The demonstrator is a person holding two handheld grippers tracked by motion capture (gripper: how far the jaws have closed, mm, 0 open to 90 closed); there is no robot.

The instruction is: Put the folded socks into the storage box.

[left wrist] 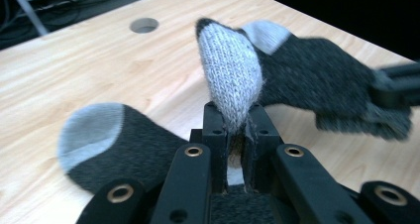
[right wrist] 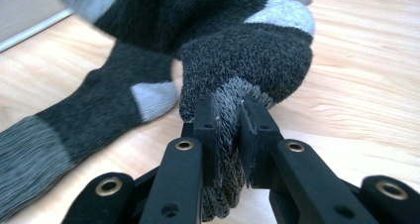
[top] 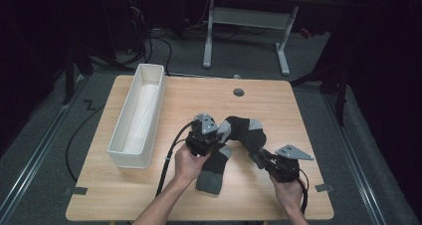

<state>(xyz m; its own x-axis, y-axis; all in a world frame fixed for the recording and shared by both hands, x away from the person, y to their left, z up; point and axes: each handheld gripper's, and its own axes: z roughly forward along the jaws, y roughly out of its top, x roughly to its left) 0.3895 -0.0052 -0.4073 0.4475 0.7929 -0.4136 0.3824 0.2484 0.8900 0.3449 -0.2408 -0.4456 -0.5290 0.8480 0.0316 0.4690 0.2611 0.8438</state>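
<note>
High view: left gripper (top: 211,131) and right gripper (top: 262,159) hold one sock (top: 244,130) over the table (top: 149,195); second sock (top: 214,172) lies flat, bin (top: 127,150) empty. Left gripper view: jaws clamp the toe. Right gripper view: jaws pinch the cuff. Pairing barely started.

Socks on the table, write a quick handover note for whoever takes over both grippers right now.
Left gripper: shut on the light grey toe of the held sock, lifted off the table.
Right gripper: shut on that sock's ribbed cuff; the sock hangs stretched between the two.
Second sock: lies flat on the wood near the person's edge, partly under the left gripper, untouched.
White bin: stands along the left side, nothing visible in it.
Done: one sock gripped at both ends.
Left: probably to fold or pair the socks and put them in the bin.
</note>
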